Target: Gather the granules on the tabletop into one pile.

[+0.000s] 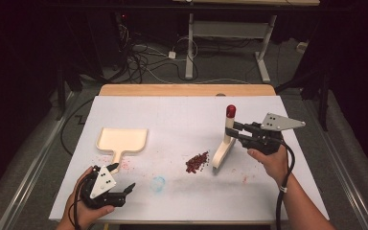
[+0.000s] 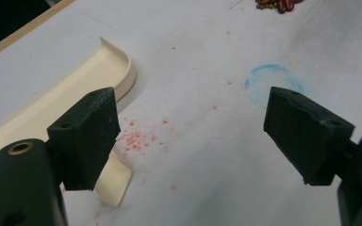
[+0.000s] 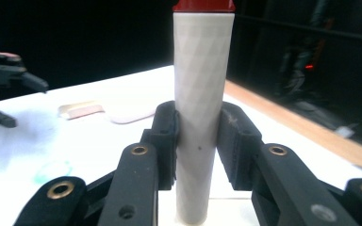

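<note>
At the near left corner of the worktop (image 1: pixel 182 108) the left gripper (image 1: pixel 122 190) rests low in the person's left hand (image 1: pixel 84 208), its fingers (image 2: pixel 90 136) spread wide with nothing between them. In the left gripper view the cream dustpan's handle end lies just beside the left finger, with faint red specks on the white sheet around it. The dustpan (image 1: pixel 122 140) lies flat toward the left side of the worktop, its tray pointing to the far edge and its handle pointing to the near edge, close to the left gripper. Nearer the middle, a pale blue ring mark (image 1: pixel 158 183) shows on the sheet, not far from the near edge. Right of the middle sits a small heap of dark red beans (image 1: pixel 197 162). Just beside the heap, on its right, stands the brush (image 1: pixel 224 151), cream-bodied with a pale upright handle topped by a red cap; its lower edge appears to meet the sheet. The right gripper (image 1: pixel 235 130), held in the right hand (image 1: pixel 271 160) over the right side of the worktop, has its fingers (image 3: pixel 166 141) clamped on the brush handle below the cap.
</note>
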Available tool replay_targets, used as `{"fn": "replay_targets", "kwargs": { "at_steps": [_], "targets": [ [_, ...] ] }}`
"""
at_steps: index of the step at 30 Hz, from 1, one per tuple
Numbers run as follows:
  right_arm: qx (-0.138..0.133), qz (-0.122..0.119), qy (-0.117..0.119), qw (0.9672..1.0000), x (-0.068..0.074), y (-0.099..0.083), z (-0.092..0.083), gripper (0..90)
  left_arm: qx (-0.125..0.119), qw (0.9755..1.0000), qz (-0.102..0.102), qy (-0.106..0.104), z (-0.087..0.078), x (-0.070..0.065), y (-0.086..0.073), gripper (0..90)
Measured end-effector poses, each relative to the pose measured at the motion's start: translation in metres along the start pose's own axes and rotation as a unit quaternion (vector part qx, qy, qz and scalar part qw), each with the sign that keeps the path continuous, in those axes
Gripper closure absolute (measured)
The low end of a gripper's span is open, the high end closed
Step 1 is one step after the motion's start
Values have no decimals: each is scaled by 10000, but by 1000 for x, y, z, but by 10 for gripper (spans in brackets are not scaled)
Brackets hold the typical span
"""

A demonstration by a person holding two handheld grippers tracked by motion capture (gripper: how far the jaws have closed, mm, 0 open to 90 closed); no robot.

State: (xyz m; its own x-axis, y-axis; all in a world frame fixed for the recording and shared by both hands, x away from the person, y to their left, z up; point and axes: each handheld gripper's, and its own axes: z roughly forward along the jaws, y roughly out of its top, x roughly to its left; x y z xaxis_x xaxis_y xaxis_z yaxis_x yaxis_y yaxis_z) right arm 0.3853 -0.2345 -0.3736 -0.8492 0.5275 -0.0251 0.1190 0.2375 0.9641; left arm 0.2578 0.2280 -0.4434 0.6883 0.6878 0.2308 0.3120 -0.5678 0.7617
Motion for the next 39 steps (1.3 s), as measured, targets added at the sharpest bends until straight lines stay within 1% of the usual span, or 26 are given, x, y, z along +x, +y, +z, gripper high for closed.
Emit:
{"fn": "replay_targets", "kwargs": {
  "at_steps": [2,3,4,6,7,10,12,15,17,18,19,23,25,27,29,34,39],
  "targets": [
    [43,16,189,9998,-4,-7,8,704,-4,10000,-4,0,0,0,0,181],
    [-34,88,269,9996,-5,-9,11,703,-8,10000,-15,-4,1,1,0,181],
    [-92,115,398,9991,-7,-10,13,703,-10,10000,-18,-8,1,1,0,181],
    [-126,66,539,9984,-6,-10,18,703,-10,10000,-10,-12,1,1,0,181],
    [-125,51,653,9978,-5,-10,21,703,-9,10000,-12,-15,1,2,0,181],
    [-114,-79,968,9952,1,-8,29,702,-4,10000,-22,-20,1,2,-1,181],
    [-77,-155,1194,9927,6,-6,34,702,-5,10000,-14,-21,1,2,-1,181],
    [-84,-248,1407,9897,10,-5,39,703,-13,10000,-6,-22,0,1,-1,181],
    [-143,-236,1532,9878,12,-4,40,704,-5,10000,-5,-21,0,1,-1,181],
    [-132,-243,1575,9871,12,-4,40,704,-1,10000,-7,-22,0,2,-1,181],
    [-117,-272,1550,9875,13,-4,40,704,0,10000,-10,-26,0,2,-1,181],
    [-151,-295,1716,9846,13,-4,39,704,14,10000,8,-28,0,1,-1,181],
    [-166,-318,1728,9843,14,-5,38,703,8,10000,1,-31,0,1,-1,181],
    [-198,-333,1810,9827,15,-5,38,704,13,10000,2,-28,0,1,-1,181],
    [-208,-357,1852,9818,16,-6,38,703,16,10000,8,-31,0,1,-1,181],
    [-208,-449,1825,9820,18,-4,36,704,11,10000,7,-31,0,1,-1,181],
    [-230,-578,1767,9823,11,4,23,704,0,10000,-8,-33,-1,1,-2,181]
  ]
}}
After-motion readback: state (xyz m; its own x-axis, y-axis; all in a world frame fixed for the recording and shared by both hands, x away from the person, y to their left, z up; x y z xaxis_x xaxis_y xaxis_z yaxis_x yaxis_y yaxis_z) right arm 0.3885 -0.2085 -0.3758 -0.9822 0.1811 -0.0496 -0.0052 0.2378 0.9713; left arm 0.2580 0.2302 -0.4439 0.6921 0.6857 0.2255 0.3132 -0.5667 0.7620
